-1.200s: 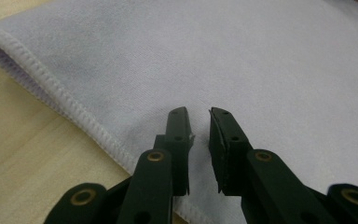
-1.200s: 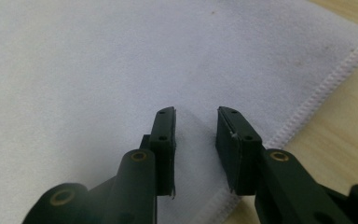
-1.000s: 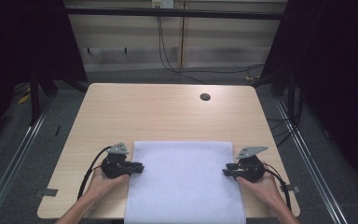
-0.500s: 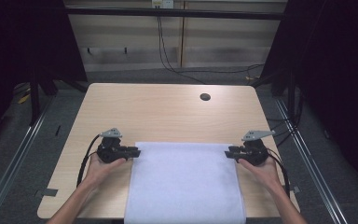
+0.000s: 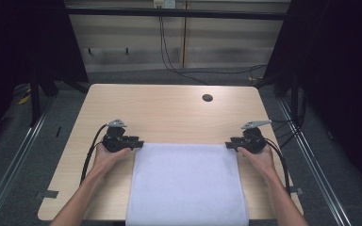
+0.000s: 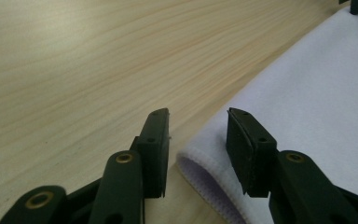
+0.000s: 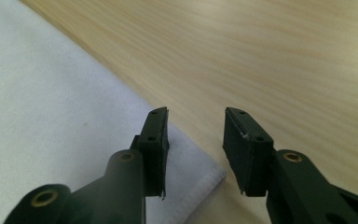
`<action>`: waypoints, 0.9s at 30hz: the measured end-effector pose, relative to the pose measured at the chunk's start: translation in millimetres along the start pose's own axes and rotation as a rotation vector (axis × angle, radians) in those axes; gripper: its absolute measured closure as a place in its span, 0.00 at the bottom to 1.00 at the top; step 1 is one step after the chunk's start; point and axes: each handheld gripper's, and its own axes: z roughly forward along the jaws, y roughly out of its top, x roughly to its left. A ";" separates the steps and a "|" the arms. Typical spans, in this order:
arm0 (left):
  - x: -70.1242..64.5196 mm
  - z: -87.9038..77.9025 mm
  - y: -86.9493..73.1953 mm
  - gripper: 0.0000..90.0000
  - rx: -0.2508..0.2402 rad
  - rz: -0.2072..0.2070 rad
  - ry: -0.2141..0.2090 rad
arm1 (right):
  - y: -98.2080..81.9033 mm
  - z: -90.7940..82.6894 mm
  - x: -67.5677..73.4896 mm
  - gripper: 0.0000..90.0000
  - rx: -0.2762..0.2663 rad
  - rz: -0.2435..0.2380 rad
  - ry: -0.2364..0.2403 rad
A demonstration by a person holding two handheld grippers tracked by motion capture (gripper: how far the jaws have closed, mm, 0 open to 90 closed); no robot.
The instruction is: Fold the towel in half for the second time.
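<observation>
A white cloth (image 5: 187,183) lies flat on the near half of the wooden table (image 5: 169,113) and hangs over its front edge. My left gripper (image 5: 138,143) sits at the cloth's far left corner, and my right gripper (image 5: 228,144) at its far right corner. In the left gripper view the left gripper (image 6: 196,135) is open, with the hemmed cloth corner (image 6: 205,163) low between its jaws. In the right gripper view the right gripper (image 7: 195,133) is open too, and the cloth corner (image 7: 200,175) lies between and under its jaws. Neither gripper holds anything.
A dark round hole (image 5: 207,98) sits in the tabletop at the far right. The far half of the table is bare wood. Cables (image 5: 90,157) trail from both grippers toward the table's sides. Metal frame rails (image 5: 311,155) flank the table.
Both hands moved forward along the cloth's sides, from its middle to its far corners. The cloth has stayed flat and in place.
</observation>
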 end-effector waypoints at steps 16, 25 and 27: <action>-10.1 2.8 -8.8 0.87 0.083 0.076 -0.076 | -10.3 3.5 3.5 0.76 0.053 -0.029 0.007; -8.1 -14.8 -4.2 0.96 0.034 0.064 -0.078 | -1.9 -8.4 3.8 0.95 -0.008 -0.009 0.041; -6.7 -17.3 1.5 0.96 0.011 0.054 -0.070 | 3.8 -14.1 3.6 0.96 -0.044 -0.005 0.035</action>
